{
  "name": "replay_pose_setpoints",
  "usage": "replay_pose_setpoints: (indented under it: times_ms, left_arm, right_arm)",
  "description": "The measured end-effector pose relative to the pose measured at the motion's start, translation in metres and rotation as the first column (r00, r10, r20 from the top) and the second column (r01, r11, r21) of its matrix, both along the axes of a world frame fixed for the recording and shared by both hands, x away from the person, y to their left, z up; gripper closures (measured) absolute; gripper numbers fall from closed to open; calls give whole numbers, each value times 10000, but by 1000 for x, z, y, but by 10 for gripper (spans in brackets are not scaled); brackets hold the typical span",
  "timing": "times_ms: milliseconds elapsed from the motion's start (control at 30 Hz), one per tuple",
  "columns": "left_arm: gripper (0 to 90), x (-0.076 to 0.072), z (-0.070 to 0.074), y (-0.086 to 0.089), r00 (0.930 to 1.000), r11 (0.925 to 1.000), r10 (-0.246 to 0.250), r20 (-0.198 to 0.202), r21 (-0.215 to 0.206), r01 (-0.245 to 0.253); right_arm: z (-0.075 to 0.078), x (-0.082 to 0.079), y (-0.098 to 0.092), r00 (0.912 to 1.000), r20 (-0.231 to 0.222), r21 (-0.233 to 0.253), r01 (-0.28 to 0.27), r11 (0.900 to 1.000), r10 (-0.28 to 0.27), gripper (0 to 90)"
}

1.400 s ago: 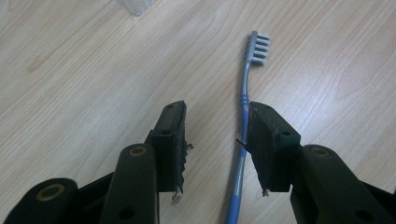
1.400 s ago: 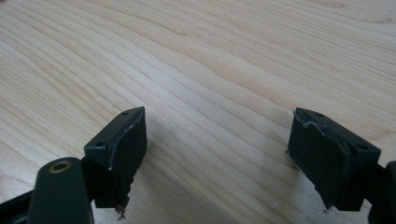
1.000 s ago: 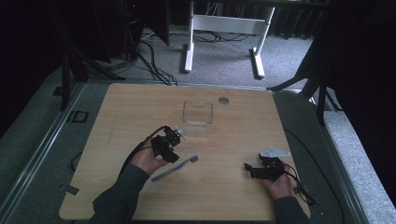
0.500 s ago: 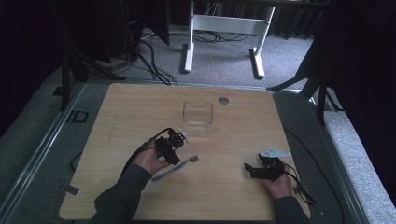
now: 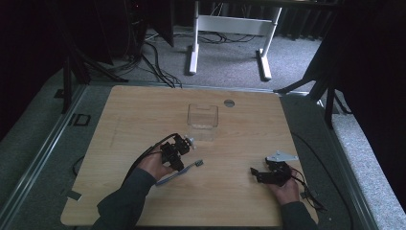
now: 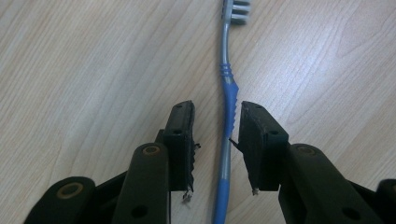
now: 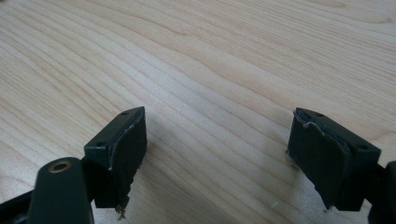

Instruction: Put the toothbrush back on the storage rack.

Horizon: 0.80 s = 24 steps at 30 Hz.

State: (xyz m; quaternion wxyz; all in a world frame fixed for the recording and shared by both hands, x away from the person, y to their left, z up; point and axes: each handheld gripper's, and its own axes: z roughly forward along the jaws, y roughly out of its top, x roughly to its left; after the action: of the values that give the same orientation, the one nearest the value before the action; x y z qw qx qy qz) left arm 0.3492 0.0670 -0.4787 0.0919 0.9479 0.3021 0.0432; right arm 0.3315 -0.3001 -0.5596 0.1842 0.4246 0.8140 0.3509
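A blue toothbrush with a grey bristle head lies flat on the wooden table. In the left gripper view its handle runs between my left gripper's jaws. Those jaws stand a little apart around the handle, the right one close against it. From the high view, the left gripper sits over the middle of the toothbrush, left of the table's centre. My right gripper rests low near the front right, and its jaws are wide open over bare wood.
A clear plastic box stands upright beyond the left gripper, near the table's middle. A round grey cap is set in the tabletop farther back. Cables trail from both grippers, and black stands and a white frame stand beyond the table.
My left gripper has shifted slightly right and toward the toothbrush. The toothbrush and the right gripper have stayed put.
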Motion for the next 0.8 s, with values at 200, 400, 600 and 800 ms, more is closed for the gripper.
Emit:
replay_pose_setpoints:
  times_ms: [200,400,600,800]
  left_arm:
    - [659,0,-3,-1,9999,9999,-27,-132,131,29]
    - [661,1,-5,-3,9997,9997,-44,-231,250,49]
    - [660,2,-7,-4,9995,9994,-72,-305,341,82]
    - [660,3,-11,-7,9991,9985,-148,-402,520,168]
  right_arm:
    - [0,0,0,10000,-1,0,1,10000,-1,193]
    - [0,0,0,10000,-4,2,-3,10000,3,193]
    - [0,0,0,10000,-5,6,0,10000,0,193]
    - [0,0,0,10000,1,-11,-9,10000,9,193]
